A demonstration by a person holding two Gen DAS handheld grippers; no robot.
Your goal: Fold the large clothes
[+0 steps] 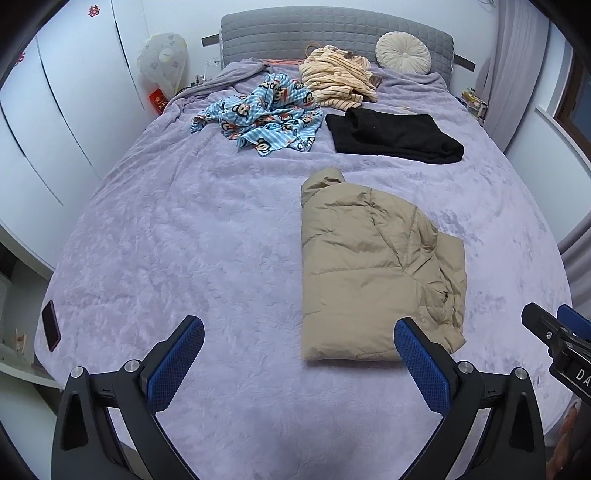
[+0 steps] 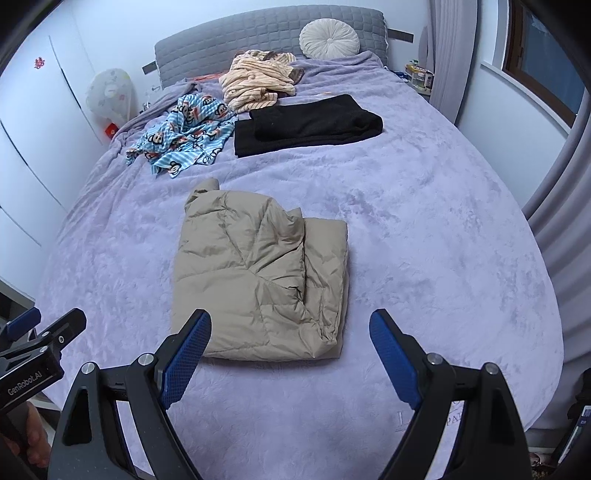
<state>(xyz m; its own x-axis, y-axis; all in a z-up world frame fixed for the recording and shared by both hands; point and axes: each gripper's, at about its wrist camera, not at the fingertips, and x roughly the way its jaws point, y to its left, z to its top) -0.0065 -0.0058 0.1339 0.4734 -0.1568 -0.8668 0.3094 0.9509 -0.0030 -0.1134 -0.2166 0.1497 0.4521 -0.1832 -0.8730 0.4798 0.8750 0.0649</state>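
Both grippers spread wide, holding nothing. Left gripper (image 1: 299, 341) hanging above bare blanket (image 1: 221, 236), tan puffer jacket (image 1: 373, 273) lying ahead and off toward its right finger. Right gripper (image 2: 290, 334) pretty much lined up on the jacket, near edge sitting just ahead between the jaws.

Progress-wise: jacket looks folded into a chunky rectangle already, though lumpy along the right side, maybe one more tuck needed. Black garment (image 1: 395, 136) farther ahead looks folded flat too. Still left, by the look of it: blue monkey-print piece (image 1: 262, 114) and striped cream thing (image 1: 340, 79), both crumpled up near the headboard (image 1: 332, 33).

Hard to tell: what those two heaps actually are, and whatever's under the jacket's folds. Phone (image 1: 50, 325) barely in view off the left finger's side.
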